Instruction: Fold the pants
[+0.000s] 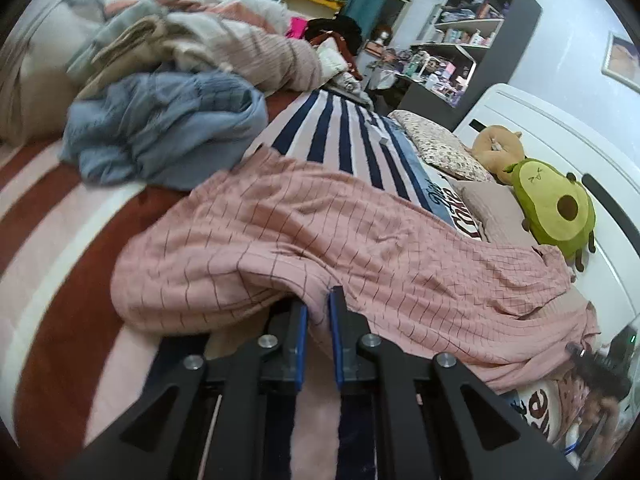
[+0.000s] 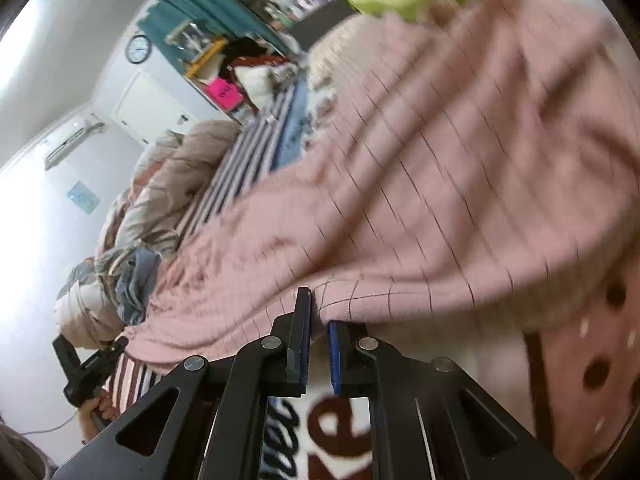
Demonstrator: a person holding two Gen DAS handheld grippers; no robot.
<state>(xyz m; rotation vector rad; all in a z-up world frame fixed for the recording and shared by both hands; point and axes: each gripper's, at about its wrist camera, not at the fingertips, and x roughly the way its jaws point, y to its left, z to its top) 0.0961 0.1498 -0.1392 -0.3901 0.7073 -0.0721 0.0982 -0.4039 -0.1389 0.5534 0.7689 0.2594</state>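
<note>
The pink checked pants (image 1: pixel 328 240) lie stretched across the bed. My left gripper (image 1: pixel 318 308) is shut on a fold of the pants at their near edge, cloth pinched between the blue pads. In the right wrist view the same pants (image 2: pixel 440 184) fill the frame, blurred by motion. My right gripper (image 2: pixel 319 312) is shut on their lower edge, with the cloth held at the fingertips. The left gripper (image 2: pixel 86 372) also shows at the lower left of the right wrist view, at the pants' far end.
A blue garment (image 1: pixel 168 132) and a pile of beige and pink clothes (image 1: pixel 192 40) lie beyond the pants. An avocado plush (image 1: pixel 556 208) and pillows (image 1: pixel 448 148) sit by the white headboard (image 1: pixel 560 128). The bedspread (image 1: pixel 60 248) is striped. Shelves (image 1: pixel 472 40) stand behind.
</note>
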